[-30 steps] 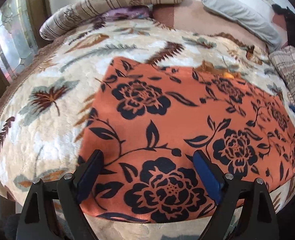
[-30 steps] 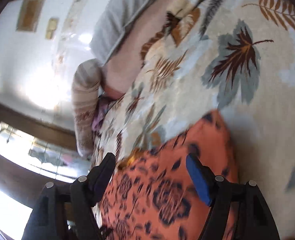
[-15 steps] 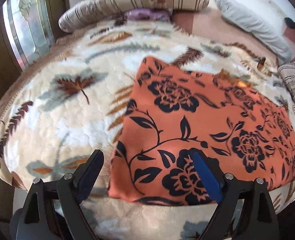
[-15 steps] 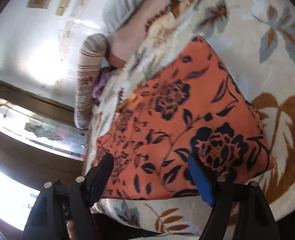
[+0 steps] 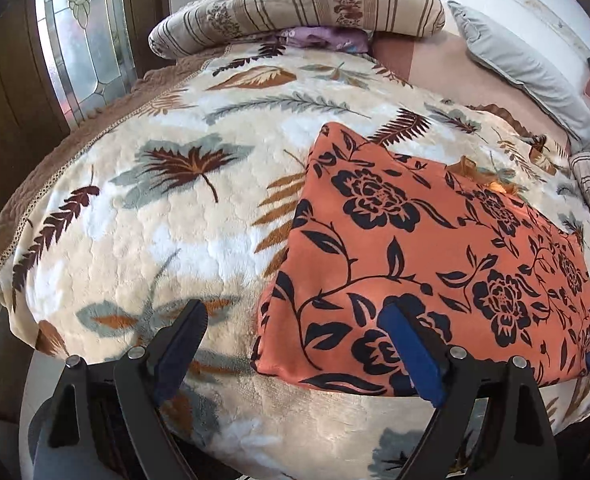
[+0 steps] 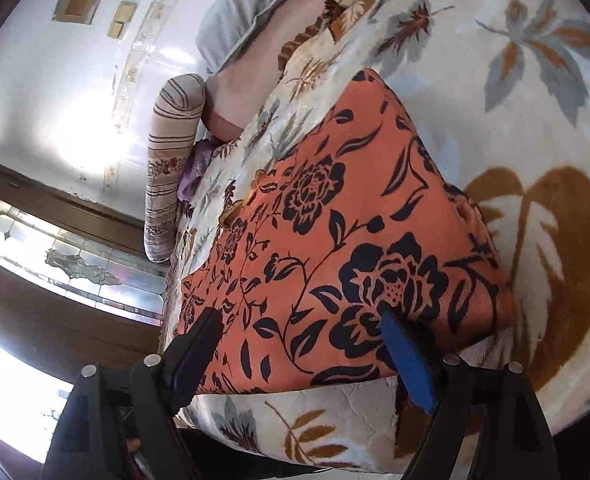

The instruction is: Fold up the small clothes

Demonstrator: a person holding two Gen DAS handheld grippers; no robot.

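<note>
You get bright daylight from the leaded glass window [image 5: 81, 40], which blows out to white at the lower left of your right wrist view. A soft glare patch sits on the wall [image 6: 67, 128] there. Both views are sharp, with heavy fisheye bending and dark vignetted corners. Shadows on the blanket [image 5: 155, 220] stay faint.

place: home bedroom | evidence: bed with leaf-print blanket [image 5: 183, 240], striped bolster [image 5: 295, 8], grey pillow [image 5: 527, 76]
</note>
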